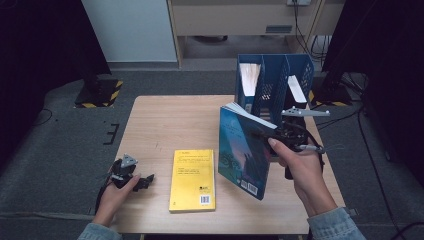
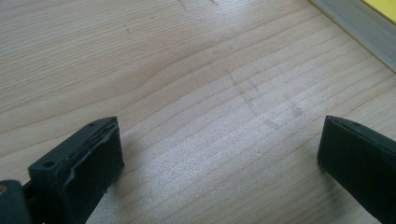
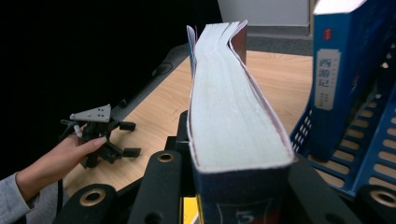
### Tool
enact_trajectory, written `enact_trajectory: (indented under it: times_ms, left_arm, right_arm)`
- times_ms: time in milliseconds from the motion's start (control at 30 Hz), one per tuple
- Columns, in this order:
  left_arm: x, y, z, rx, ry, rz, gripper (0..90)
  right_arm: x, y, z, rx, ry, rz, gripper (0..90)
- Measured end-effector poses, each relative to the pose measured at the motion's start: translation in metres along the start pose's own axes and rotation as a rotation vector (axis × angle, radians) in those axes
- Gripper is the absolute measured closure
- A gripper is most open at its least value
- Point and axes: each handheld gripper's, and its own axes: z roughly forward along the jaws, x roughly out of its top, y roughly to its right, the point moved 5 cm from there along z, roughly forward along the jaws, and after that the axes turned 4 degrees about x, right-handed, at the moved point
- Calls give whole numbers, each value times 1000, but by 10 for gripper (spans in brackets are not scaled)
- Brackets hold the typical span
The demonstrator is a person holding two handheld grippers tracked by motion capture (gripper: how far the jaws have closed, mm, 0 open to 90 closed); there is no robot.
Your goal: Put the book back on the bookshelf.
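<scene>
A thick blue-covered book hangs tilted above the right half of the table, spine side down, with my right gripper shut on it. In the right gripper view its pale page edge runs away from the camera between the two black jaws of the right gripper. A yellow book lies flat near the table's front edge. My left gripper rests on the table at the front left, held by a hand, jaws wide apart over bare wood. It also appears at the far left as the left gripper.
A blue slotted file rack stands at the table's back right, close behind the held book. One slot holds a blue-spined book. The wooden table is bare at the back left. The yellow book's corner lies right of the left jaws.
</scene>
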Motion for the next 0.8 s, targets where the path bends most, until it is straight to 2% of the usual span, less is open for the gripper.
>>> enact_trajectory:
  times_ms: [300, 500, 667, 800]
  left_arm:
    - [0, 0, 0, 1, 1, 0, 0]
    - [0, 1, 0, 1, 3, -3, 0]
    - [0, 1, 0, 1, 3, -3, 0]
    - [0, 1, 0, 0, 4, -4, 0]
  right_arm:
    - [10, 5, -28, -26, 44, 25, 732]
    - [17, 9, -46, -49, 64, 22, 732]
    - [22, 15, -57, -66, 80, 29, 732]
    - [26, 23, -63, -79, 92, 53, 732]
